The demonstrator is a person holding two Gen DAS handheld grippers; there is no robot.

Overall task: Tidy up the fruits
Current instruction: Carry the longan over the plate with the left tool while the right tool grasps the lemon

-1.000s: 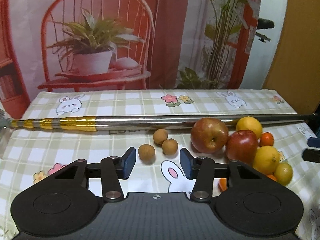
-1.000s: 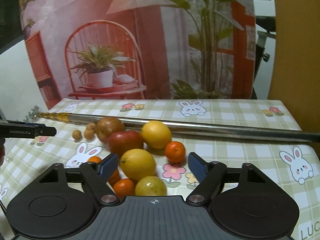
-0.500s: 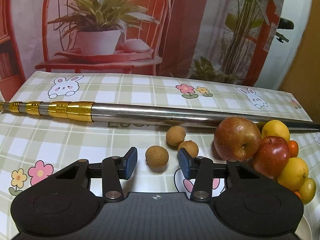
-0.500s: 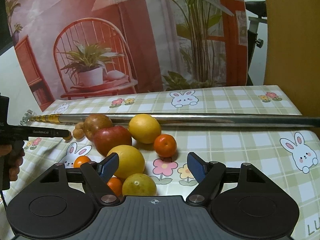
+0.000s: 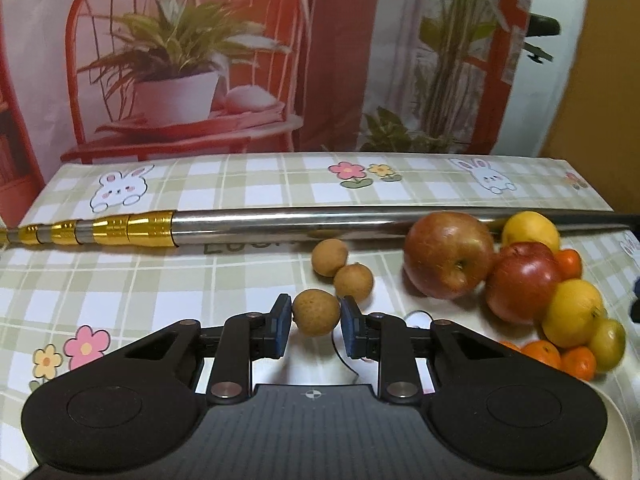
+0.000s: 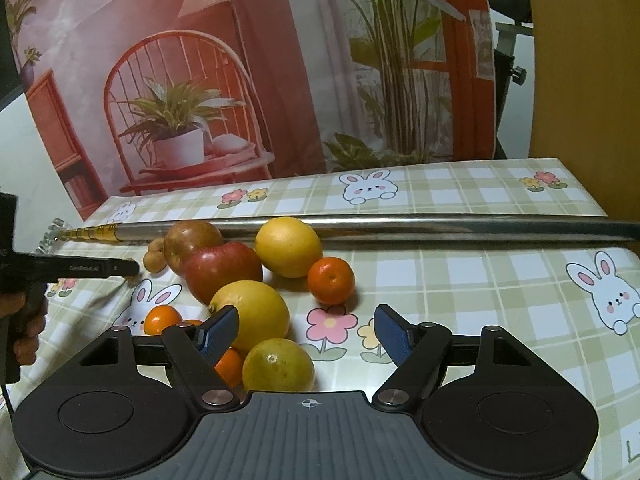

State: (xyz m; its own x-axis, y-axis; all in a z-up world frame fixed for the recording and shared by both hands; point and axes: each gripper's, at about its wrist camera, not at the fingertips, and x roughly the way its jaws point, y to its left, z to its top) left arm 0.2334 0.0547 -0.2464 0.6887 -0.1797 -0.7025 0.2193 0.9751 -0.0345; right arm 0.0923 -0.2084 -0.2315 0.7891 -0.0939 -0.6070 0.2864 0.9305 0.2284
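Note:
My left gripper [image 5: 316,322] has closed around a brown longan [image 5: 315,312], its blue pads at both sides of the fruit on the tablecloth. Two more longans [image 5: 342,266] lie just beyond it. Right of them stand a large apple [image 5: 448,260], a red apple [image 5: 524,282], lemons [image 5: 576,314] and small oranges [image 5: 542,354]. My right gripper [image 6: 306,330] is open and empty, above a lemon [image 6: 252,312] and a greenish citrus [image 6: 278,366]. A mandarin [image 6: 331,281] sits ahead of it.
A long steel pole with a gold end [image 5: 280,224] lies across the checked tablecloth [image 5: 120,280] behind the fruit; it also shows in the right wrist view [image 6: 400,226]. The left gripper's body [image 6: 72,270] and the hand holding it show at the far left. A printed backdrop hangs behind.
My left gripper moved forward onto the nearest longan and its jaws narrowed around it. My right gripper stayed open and shifted slightly closer to the fruit pile.

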